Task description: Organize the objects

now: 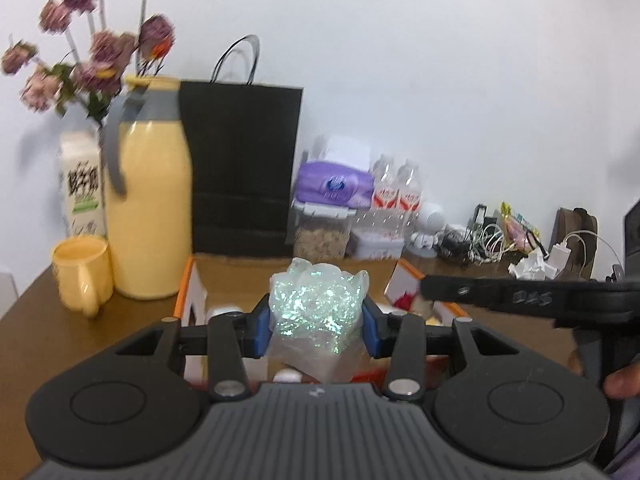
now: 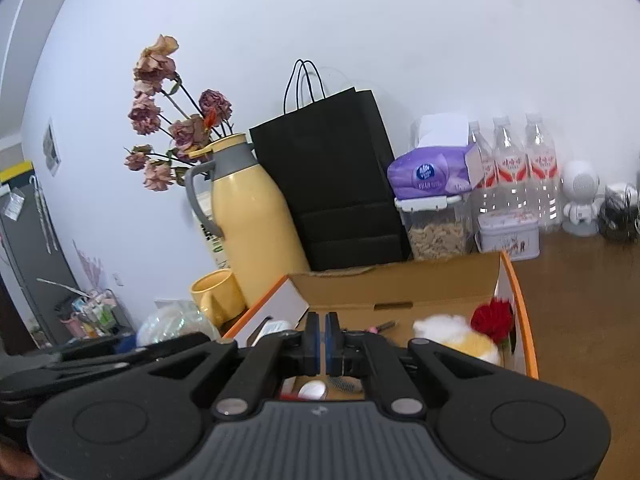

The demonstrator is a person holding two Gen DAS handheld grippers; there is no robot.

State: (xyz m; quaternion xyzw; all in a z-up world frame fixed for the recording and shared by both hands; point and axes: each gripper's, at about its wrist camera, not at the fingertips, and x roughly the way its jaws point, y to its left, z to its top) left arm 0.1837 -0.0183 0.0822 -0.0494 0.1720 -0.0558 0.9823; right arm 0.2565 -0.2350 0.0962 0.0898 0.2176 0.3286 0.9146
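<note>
My left gripper [image 1: 316, 330] is shut on a clear plastic bag of iridescent glitter shreds [image 1: 318, 312] and holds it above an open cardboard box with orange edges [image 1: 182, 292]. The bag also shows at the left of the right wrist view [image 2: 176, 322]. My right gripper [image 2: 322, 344] is shut and empty, its blue pads nearly touching, over the same box [image 2: 400, 280]. In the box lie a red flower [image 2: 494, 316], a white and yellow plush [image 2: 460, 336] and small items. The right gripper also reaches in from the right in the left wrist view [image 1: 520, 298].
Behind the box stand a yellow thermos jug [image 1: 148, 208], a yellow mug [image 1: 82, 272], a milk carton [image 1: 82, 188], dried flowers [image 1: 96, 52], a black paper bag [image 1: 244, 168], a purple tissue pack [image 1: 334, 188] on a food container, water bottles [image 2: 516, 172], a tin [image 2: 508, 236] and tangled cables [image 1: 488, 240].
</note>
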